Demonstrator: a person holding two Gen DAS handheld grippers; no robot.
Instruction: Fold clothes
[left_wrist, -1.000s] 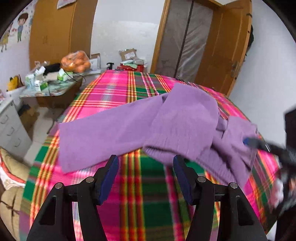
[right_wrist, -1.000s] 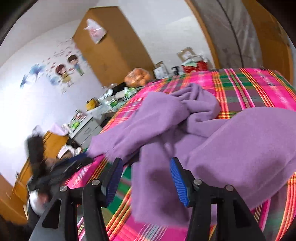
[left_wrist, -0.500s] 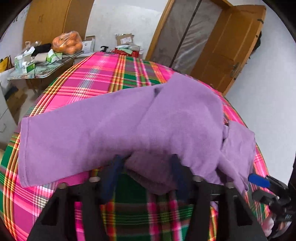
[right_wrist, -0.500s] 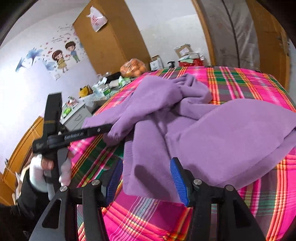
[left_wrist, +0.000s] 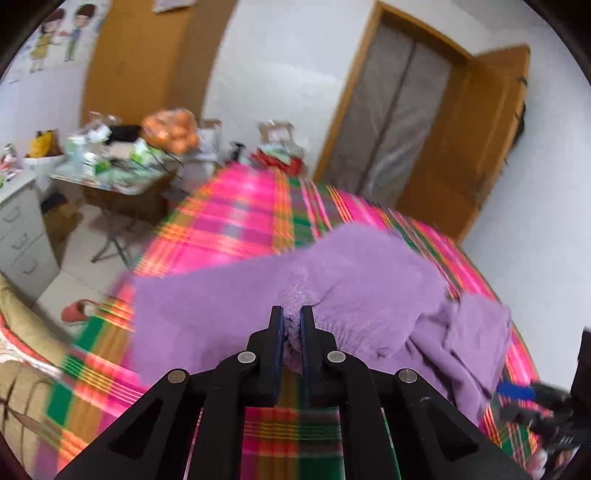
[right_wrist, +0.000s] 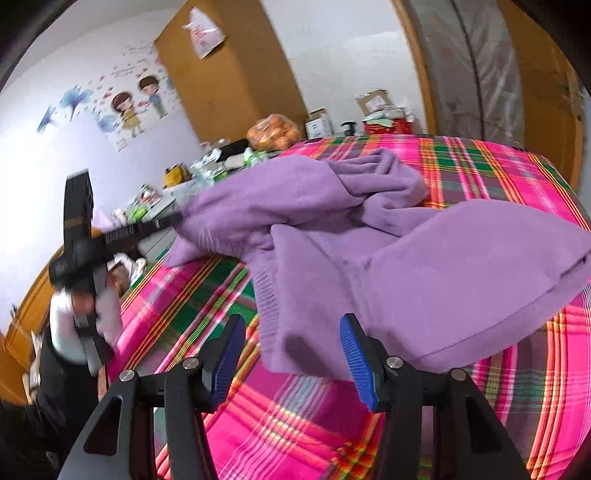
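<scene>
A purple sweater (left_wrist: 369, 295) lies rumpled across the bed's pink-and-green plaid cover (left_wrist: 236, 218), spread toward the left side and bunched into folds toward the right. The left gripper (left_wrist: 291, 325) has its jaws closing on a ribbed edge of the knit — a tuft of purple fabric shows pinched between the two pads, and in the right wrist view the garment is drawn out toward that tool. The right gripper (right_wrist: 291, 354) stands wide, its blue pads (right_wrist: 356, 360) parted with nothing pressed between them; a loose flap of the sweater hangs just ahead of the gap, near but not gripped. Judged from this, the step in hand is the first take-up: securing one edge so the garment can be straightened before any fold is made. The fold itself is not yet begun. The next move calls for the free gripper to take a matching edge or corner, then both to draw the cloth flat — care being needed that the pinch holds only one layer, which cannot be confirmed here.
</scene>
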